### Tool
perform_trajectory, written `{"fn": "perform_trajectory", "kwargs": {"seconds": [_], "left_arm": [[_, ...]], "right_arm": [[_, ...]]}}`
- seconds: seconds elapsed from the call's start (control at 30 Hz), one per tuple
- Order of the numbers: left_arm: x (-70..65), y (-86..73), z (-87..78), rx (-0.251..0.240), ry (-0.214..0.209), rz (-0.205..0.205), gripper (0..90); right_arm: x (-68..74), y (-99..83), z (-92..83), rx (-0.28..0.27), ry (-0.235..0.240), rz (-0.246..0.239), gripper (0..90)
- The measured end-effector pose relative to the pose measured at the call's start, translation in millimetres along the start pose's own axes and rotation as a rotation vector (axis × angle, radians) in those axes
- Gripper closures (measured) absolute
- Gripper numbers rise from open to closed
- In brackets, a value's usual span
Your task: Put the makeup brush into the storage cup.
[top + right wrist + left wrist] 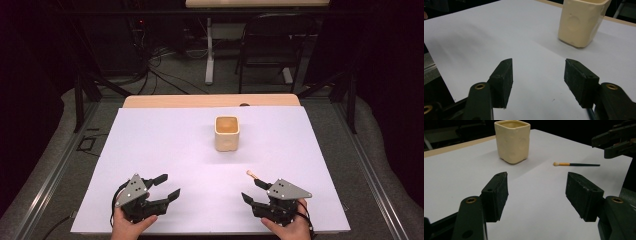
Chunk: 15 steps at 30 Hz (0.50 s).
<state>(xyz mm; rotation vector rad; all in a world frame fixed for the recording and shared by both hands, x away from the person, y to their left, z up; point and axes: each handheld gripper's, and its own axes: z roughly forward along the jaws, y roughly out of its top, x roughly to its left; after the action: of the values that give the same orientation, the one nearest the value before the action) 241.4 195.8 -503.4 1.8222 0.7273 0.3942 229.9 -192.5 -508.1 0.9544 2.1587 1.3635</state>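
A cream square cup [227, 133] stands upright on the white table sheet [160, 145], right of the middle. A thin dark-handled brush [251, 174] with a pale tip lies on the sheet just ahead of my right gripper [251, 190], which is open and holds nothing. Near the front left, my left gripper [168, 185] rests open and holds nothing too. From the left gripper view, the cup [512, 141] is ahead, the brush [576, 164] lies flat to the right, and open jaws frame my left gripper [537, 185]. In the right gripper view the cup [581, 22] stands beyond my right gripper [539, 68].
The sheet covers a wooden table whose bare far edge [210, 101] shows behind the cup. Beyond it on the floor stand a dark chair [275, 40], a white table leg [209, 50] and loose cables [160, 65]. Metal frame rails run along both sides.
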Motion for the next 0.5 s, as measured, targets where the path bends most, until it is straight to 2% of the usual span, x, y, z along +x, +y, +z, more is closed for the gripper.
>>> {"fn": "perform_trajectory", "kwargs": {"seconds": [0.27,0.33,0.43,0.5], "left_arm": [[0.2,0.4,-0.5,0.012,0.003,-0.004,35.1],[-0.6,0.3,0.0,0.005,0.016,-0.007,35.1],[0.0,0.3,0.1,0.007,-0.005,-0.003,35.1],[-0.2,0.4,0.1,0.007,-0.006,-0.006,35.1]], "right_arm": [[-0.7,1.5,1.0,0.030,0.017,-0.006,44.1],[-1.0,1.8,1.3,0.039,0.014,-0.009,44.6],[-2.4,1.2,1.5,0.073,0.009,-0.009,45.7],[-2.9,0.5,2.9,0.067,0.013,-0.009,46.4]]}}
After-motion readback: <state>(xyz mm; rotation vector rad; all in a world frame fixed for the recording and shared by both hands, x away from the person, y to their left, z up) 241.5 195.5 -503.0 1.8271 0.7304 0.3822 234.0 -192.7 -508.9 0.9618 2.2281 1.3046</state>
